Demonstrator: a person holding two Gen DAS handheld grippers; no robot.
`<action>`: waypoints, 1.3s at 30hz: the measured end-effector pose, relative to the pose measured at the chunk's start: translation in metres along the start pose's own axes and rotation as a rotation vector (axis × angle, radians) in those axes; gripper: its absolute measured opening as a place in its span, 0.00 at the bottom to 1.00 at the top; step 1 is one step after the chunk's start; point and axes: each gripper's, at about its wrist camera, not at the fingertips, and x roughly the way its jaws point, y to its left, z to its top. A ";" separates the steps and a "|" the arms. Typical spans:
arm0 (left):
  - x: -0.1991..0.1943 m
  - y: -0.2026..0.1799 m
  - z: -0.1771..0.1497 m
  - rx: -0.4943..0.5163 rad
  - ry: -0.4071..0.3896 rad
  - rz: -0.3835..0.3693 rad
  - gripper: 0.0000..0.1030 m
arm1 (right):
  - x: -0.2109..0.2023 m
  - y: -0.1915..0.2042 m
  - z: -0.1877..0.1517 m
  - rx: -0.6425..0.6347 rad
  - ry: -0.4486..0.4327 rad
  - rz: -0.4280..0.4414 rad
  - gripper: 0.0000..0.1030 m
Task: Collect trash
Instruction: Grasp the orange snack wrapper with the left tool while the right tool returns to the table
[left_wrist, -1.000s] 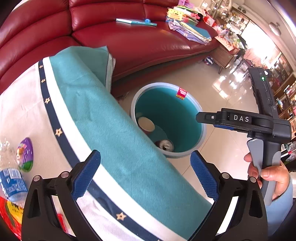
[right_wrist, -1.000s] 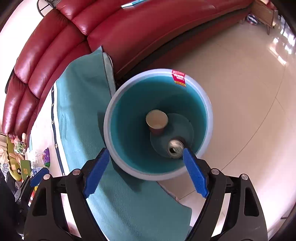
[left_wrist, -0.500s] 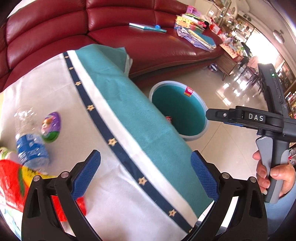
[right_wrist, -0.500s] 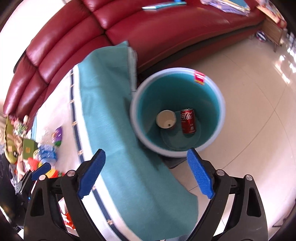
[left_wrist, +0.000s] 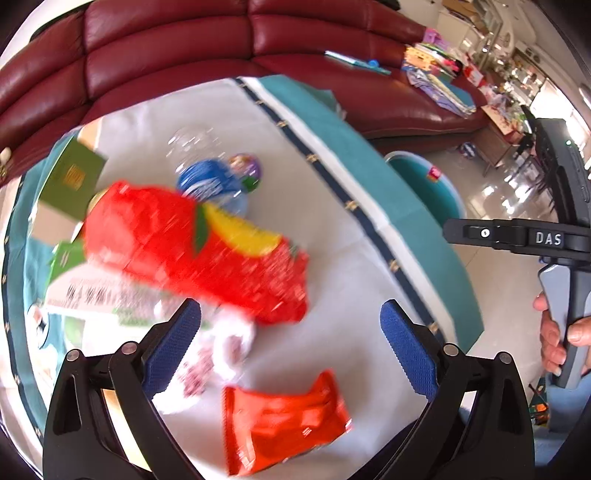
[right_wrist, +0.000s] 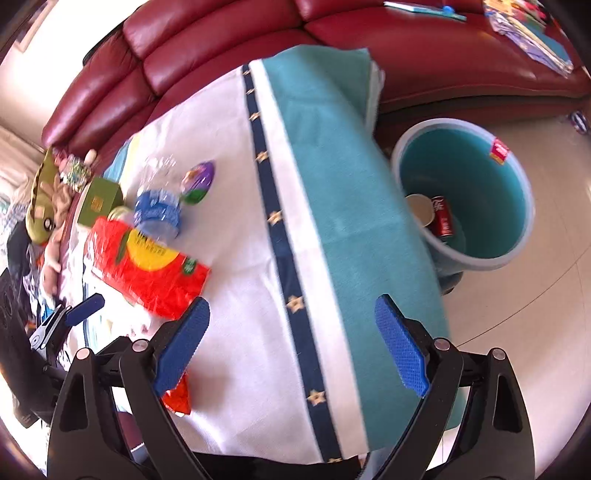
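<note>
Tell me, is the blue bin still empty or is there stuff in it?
Not empty. Inside the blue bin, the right wrist view shows a red soda can and a paper cup near the bottom.

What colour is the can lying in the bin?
Red with white lettering. The can shows best in the right wrist view, beside a paper cup inside the teal bin.
</note>
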 end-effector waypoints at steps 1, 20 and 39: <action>-0.002 0.007 -0.008 -0.008 0.004 0.006 0.95 | 0.002 0.007 -0.003 -0.017 0.012 0.007 0.84; 0.020 0.027 -0.094 -0.080 0.147 -0.042 0.95 | 0.029 0.067 -0.057 -0.109 0.117 0.088 0.84; -0.008 0.020 -0.092 -0.090 0.041 -0.031 0.15 | 0.031 0.068 -0.060 -0.129 0.106 0.090 0.84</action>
